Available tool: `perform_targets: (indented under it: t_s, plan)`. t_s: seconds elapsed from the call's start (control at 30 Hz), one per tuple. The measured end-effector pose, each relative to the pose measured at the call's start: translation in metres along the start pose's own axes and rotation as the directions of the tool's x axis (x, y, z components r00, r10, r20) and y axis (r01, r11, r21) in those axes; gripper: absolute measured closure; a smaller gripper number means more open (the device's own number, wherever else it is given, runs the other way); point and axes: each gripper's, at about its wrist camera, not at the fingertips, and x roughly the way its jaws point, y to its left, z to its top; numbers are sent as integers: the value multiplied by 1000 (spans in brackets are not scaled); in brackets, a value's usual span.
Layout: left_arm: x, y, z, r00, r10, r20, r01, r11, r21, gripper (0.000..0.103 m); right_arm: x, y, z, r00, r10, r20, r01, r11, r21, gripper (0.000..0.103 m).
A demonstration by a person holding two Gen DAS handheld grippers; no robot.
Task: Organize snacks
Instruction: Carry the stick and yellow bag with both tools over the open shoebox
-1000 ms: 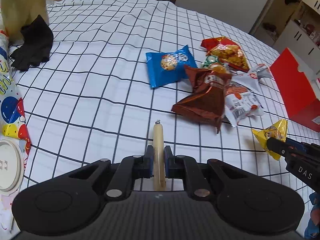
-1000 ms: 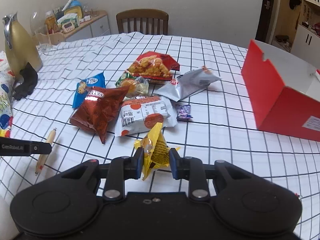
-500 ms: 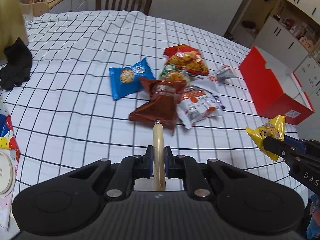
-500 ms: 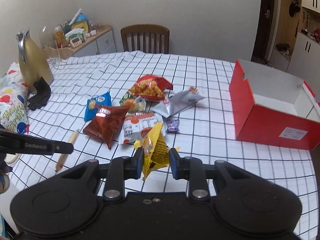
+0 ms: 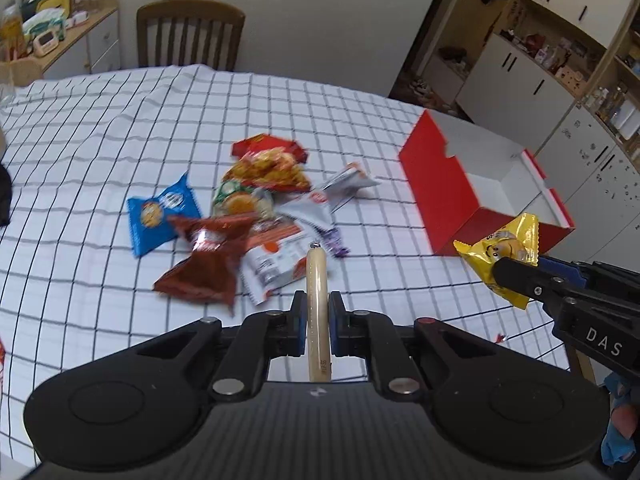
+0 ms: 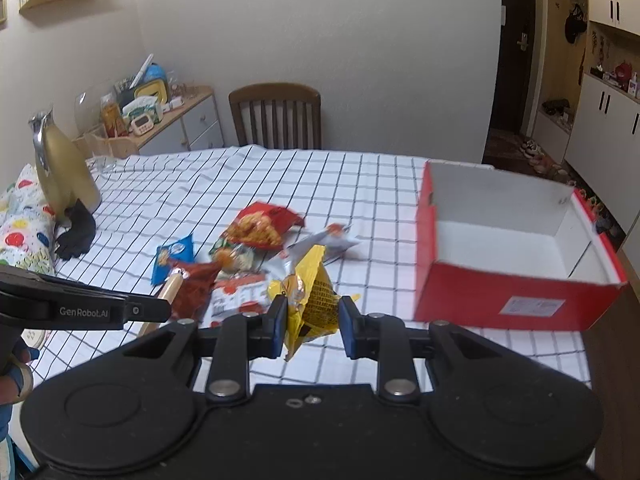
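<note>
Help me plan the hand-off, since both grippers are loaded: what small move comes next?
Probably carry the right gripper right and forward over the red box, then open. It grips the yellow packet in the air, short of the box, which looks empty. The left gripper holds a sausage stick.

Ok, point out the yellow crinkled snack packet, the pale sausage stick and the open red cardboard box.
yellow crinkled snack packet (image 6: 310,300), right wrist view, middle of wrapper.
pale sausage stick (image 5: 317,280), left wrist view, mid-length.
open red cardboard box (image 6: 516,300), right wrist view, front wall.
</note>
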Motion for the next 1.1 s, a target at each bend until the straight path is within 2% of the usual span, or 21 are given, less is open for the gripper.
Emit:
perform_targets:
  t_s: [0.83,1.1]
  plan:
    - [52,-176,84,996,-42,84,29,989,145,92,-12,-156,43,996,-61,67,61,998,14,77]
    - [86,-223,106,998,-47,49,38,984,171,92,-1,-204,48,994,-97,51,95,995,33,77]
